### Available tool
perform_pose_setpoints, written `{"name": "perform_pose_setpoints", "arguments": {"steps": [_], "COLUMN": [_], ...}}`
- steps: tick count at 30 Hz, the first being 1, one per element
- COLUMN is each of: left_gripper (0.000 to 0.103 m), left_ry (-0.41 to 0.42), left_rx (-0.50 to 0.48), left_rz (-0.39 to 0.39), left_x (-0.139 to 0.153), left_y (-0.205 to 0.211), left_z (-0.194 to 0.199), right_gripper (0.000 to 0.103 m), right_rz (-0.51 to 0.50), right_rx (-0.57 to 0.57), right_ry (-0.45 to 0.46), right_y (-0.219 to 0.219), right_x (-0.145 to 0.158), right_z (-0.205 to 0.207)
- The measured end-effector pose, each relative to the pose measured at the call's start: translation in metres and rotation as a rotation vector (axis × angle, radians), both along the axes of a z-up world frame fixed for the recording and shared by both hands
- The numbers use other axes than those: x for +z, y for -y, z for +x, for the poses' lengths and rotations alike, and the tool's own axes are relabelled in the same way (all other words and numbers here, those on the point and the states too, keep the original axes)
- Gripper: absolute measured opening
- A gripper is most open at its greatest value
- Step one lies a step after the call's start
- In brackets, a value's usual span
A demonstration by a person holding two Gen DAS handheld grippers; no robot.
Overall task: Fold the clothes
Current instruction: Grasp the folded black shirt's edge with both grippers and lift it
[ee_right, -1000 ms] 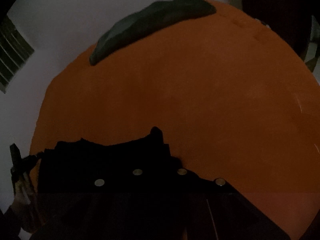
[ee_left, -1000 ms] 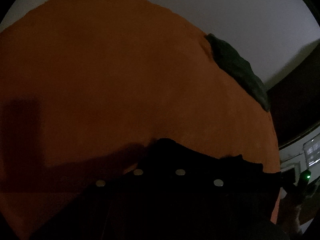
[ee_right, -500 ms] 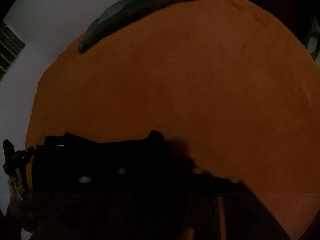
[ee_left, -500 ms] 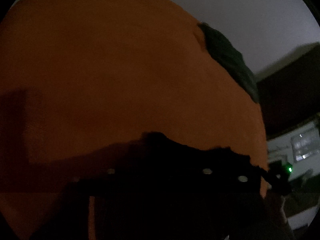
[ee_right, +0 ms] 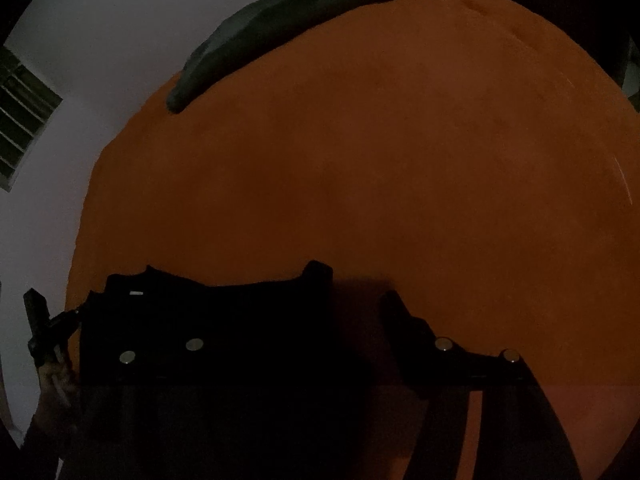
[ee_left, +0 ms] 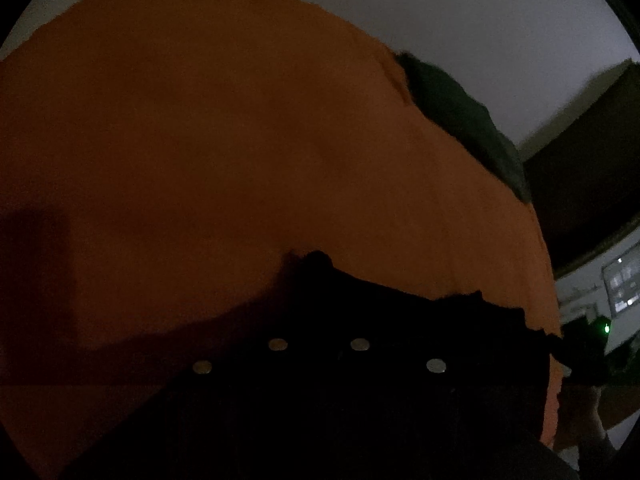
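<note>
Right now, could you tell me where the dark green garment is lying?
The dark green garment lies at the far edge of the orange surface, upper left in the right wrist view and upper right in the left wrist view.

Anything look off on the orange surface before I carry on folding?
Only the dark green cloth: it lies bunched along the far edge of the orange cover, not laid flat. The frames are very dim, so finer faults would not show.

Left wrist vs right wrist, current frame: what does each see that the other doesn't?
Left wrist only: the right tool with a green light, and a lit panel behind it.
Right wrist only: the left tool at a corner of the black garment, a slatted vent, and the right tool's open fingers.
Both: the orange cover, the dark green cloth at its far edge, the black garment nearest.
</note>
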State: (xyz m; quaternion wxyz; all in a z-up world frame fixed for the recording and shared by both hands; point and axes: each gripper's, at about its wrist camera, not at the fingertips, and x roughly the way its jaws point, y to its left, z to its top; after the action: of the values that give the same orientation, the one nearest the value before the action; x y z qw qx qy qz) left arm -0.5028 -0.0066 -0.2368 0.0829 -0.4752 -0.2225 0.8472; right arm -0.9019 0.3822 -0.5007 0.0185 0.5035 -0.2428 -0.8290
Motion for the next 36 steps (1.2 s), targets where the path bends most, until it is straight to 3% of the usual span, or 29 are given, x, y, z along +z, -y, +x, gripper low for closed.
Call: {"name": "perform_pose_setpoints", "arguments": {"steps": [7,9,10,18,23,25,28,29,31,36], "left_gripper": [0.003,0.003,0.003,0.003,0.009,0.020,0.025,0.029,0.049,0.054], "left_ry": [0.009,0.014,0.018,0.021,0.081,0.102,0.077,0.039,-0.003,-0.074], "left_rx": [-0.025,-0.027,-0.026,-0.030,0.008,0.042,0.032,-0.007,-0.080,-0.324], "left_rz": [-0.023,-0.025,-0.020,-0.022,-0.050,-0.052,-0.046,-0.036,-0.059,-0.132], "left_x": [0.000,-0.001,-0.002,-0.008,-0.004,0.009,0.045,0.063,0.090,0.130], "left_y": [0.004,0.003,0.004,-0.003,-0.009,-0.005,-0.008,-0.015,-0.033,-0.100], "left_z": [-0.001,-0.001,-0.001,-0.001,-0.003,0.004,0.028,0.046,0.081,0.199], "right_gripper": [0.060,0.028,0.004,0.004,0.010,0.010,0.010,0.010,0.010,0.010], "right_rz": [0.012,0.032,0.028,0.094,0.116,0.136,0.220,0.254,0.258,0.130], "right_rx": [0.024,0.038,0.045,0.006,0.033,-0.009,-0.048,-0.055,-0.009,0.146], "right_ry": [0.020,0.019,0.017,-0.064,0.086,0.061,-0.035,-0.068,-0.148,-0.315], "right_y": [-0.013,-0.013,-0.014,-0.026,-0.022,-0.026,-0.023,-0.020,-0.002,0.056], "right_x": [-0.006,-0.008,-0.007,0.015,-0.018,-0.001,0.050,0.068,0.097,0.151], "right_z": [0.011,0.009,0.009,0.019,0.010,0.017,0.047,0.058,0.091,0.184]}}
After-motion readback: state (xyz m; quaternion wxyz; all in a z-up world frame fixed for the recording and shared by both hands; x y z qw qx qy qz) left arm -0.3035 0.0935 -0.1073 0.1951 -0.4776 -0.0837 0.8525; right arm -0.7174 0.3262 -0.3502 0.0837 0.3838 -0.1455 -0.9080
